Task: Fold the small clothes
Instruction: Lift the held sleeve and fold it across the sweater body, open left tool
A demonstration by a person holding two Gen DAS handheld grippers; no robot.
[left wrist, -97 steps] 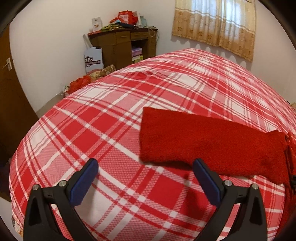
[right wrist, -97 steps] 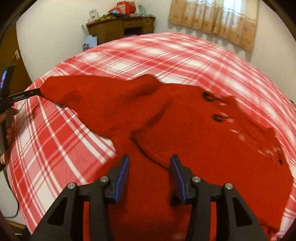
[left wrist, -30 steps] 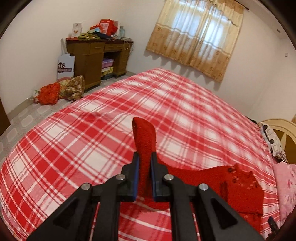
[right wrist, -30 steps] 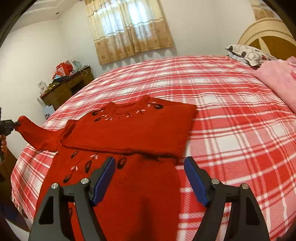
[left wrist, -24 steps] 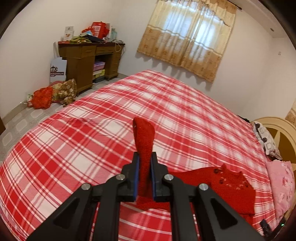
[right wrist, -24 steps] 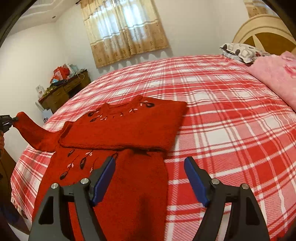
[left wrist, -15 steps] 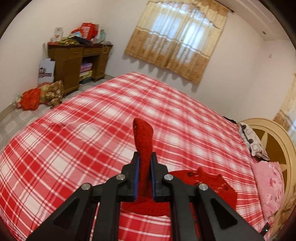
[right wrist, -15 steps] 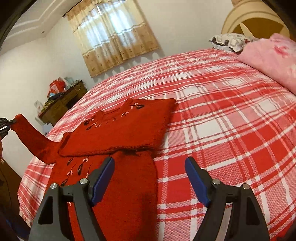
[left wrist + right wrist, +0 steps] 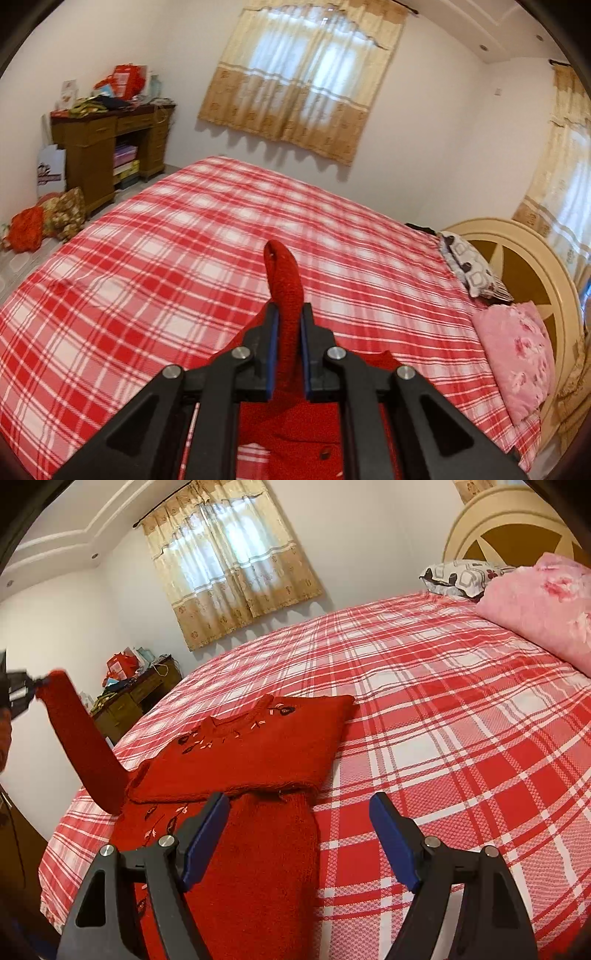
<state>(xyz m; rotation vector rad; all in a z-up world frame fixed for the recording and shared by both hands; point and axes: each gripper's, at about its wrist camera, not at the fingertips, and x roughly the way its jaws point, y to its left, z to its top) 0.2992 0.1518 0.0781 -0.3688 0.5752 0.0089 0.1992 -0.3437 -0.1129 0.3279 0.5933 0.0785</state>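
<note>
A small red knit sweater (image 9: 251,749) with dark flower embroidery lies on the red plaid bed (image 9: 461,709), one side folded over its front. My left gripper (image 9: 287,314) is shut on the cuff of its left sleeve (image 9: 286,280) and holds it high above the bed. In the right wrist view the raised sleeve (image 9: 81,746) slants up to the left gripper (image 9: 22,692) at the left edge. My right gripper (image 9: 299,805) is open and empty, low over the sweater's right edge.
A pink folded blanket (image 9: 543,605) and a patterned pillow (image 9: 458,576) lie at the cream headboard (image 9: 517,258). A wooden desk (image 9: 107,155) with clutter stands by the far wall, bags (image 9: 44,221) on the floor beside it. A curtained window (image 9: 306,74) is behind.
My left gripper has lifted the sleeve higher and swung it toward the sweater's body. My right gripper has stayed open and shifted slightly along the sweater's edge.
</note>
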